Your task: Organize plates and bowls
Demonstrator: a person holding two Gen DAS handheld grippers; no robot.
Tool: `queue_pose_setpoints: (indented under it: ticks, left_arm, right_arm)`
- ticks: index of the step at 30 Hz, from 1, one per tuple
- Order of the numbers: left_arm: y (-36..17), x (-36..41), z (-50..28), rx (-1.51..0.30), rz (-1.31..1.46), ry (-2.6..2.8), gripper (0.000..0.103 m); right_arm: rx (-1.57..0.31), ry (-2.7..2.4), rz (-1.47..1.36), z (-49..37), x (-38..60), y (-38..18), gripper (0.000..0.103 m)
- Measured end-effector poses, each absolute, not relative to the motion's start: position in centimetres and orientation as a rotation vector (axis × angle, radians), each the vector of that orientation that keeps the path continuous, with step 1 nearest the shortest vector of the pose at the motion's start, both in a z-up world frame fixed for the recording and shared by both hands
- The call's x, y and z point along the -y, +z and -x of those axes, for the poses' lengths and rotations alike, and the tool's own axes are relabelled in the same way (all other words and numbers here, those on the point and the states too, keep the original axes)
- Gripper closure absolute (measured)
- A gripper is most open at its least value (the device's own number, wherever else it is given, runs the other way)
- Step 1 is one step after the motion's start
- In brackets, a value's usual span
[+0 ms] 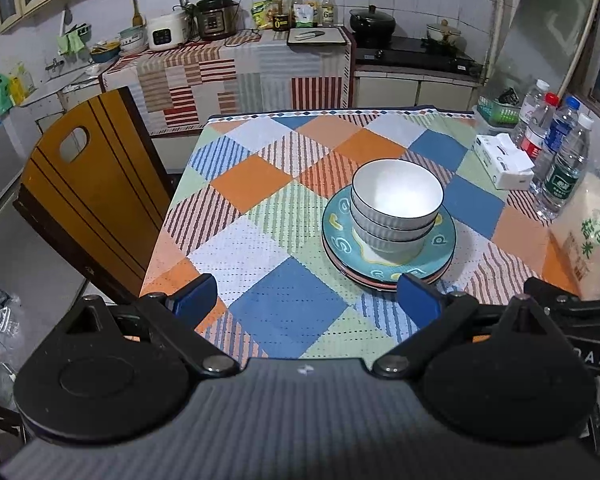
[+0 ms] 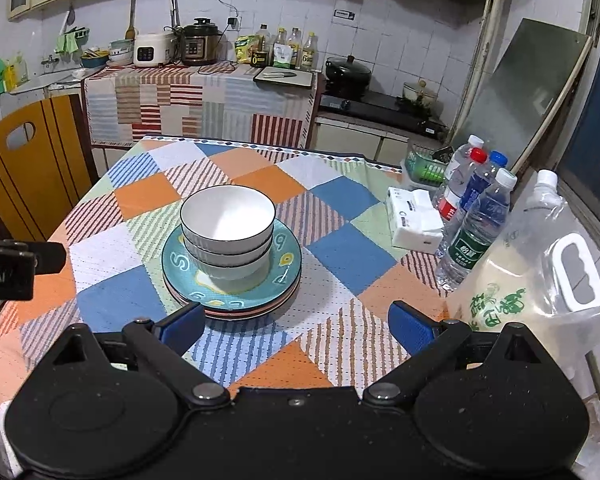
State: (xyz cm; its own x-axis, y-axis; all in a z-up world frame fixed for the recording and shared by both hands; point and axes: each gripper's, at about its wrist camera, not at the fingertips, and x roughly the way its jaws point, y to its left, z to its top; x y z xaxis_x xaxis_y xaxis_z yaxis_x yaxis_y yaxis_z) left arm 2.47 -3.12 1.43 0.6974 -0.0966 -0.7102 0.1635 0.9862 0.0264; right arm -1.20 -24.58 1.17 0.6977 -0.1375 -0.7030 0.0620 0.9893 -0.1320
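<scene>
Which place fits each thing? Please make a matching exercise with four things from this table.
Things:
1. bowls
2. plates
3. tissue pack
4. bottles

Places:
a. directly on the tablecloth, under the bowls
b. at the table's right edge, standing
c. nested on the top plate
d. lying just left of the bottles

Pairs: 1-c, 2-a, 3-d, 4-b

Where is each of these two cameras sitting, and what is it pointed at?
Left wrist view: sits on the left gripper, looking forward over the table; its own open blue fingers show, plus part of the right gripper at the right edge.
Right wrist view: sits on the right gripper, facing the same way; its open fingers show, the left gripper at the left edge.
Shared: the stacked bowls on stacked plates, water bottles, kitchen counter.
</scene>
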Motion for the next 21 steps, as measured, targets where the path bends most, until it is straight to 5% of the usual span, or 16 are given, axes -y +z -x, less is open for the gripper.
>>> queue_pose_setpoints:
  ticks: [21]
  left_arm:
    - [1.62, 3.71, -2.3, -0.782, -0.063, -0.171, 0.005]
  right_arm:
    - [-0.81, -0.116, 0.024, 1.47, 25.42, 0.77, 0.003]
